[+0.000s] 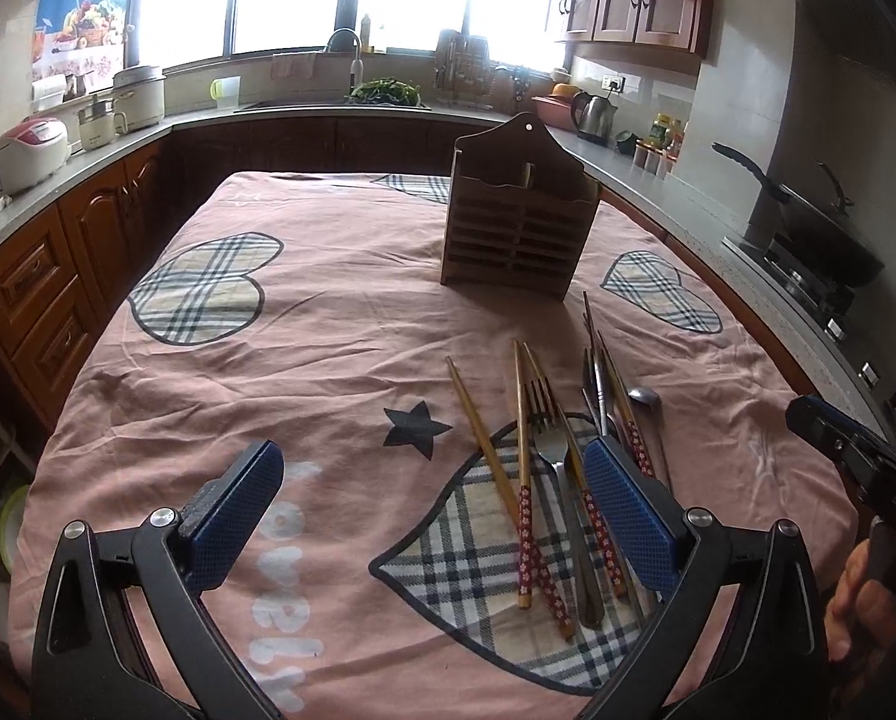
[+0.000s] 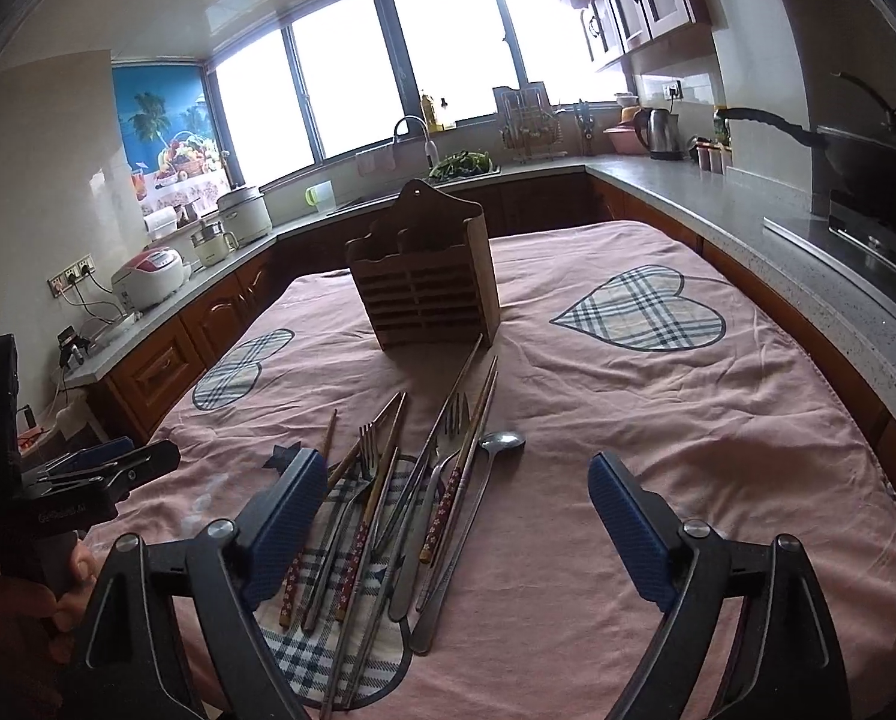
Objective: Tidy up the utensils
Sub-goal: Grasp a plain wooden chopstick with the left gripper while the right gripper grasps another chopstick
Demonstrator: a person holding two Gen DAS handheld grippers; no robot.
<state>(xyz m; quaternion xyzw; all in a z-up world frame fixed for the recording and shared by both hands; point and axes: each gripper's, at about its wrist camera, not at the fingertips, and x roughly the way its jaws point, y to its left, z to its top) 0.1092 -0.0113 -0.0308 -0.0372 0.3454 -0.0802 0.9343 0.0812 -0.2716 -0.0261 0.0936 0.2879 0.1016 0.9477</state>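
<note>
A pile of utensils lies on the pink tablecloth: wooden chopsticks [image 1: 523, 480] with red flowered ends, forks [image 1: 553, 450], a spoon [image 2: 499, 444] and more chopsticks [image 2: 448, 498]. A slatted wooden utensil holder [image 1: 517, 222] stands upright behind them; it also shows in the right wrist view [image 2: 430, 288]. My left gripper [image 1: 433, 510] is open and empty, its right finger just above the pile. My right gripper [image 2: 451, 516] is open and empty, its left finger over the pile's left part.
The pink tablecloth [image 1: 268, 360] has plaid hearts and a dark star [image 1: 415, 429]. Kitchen counters surround the table: rice cooker [image 1: 25, 153] at left, sink [image 1: 382, 93] at back, kettle [image 1: 595, 114] and a wok [image 1: 820, 222] on the stove at right.
</note>
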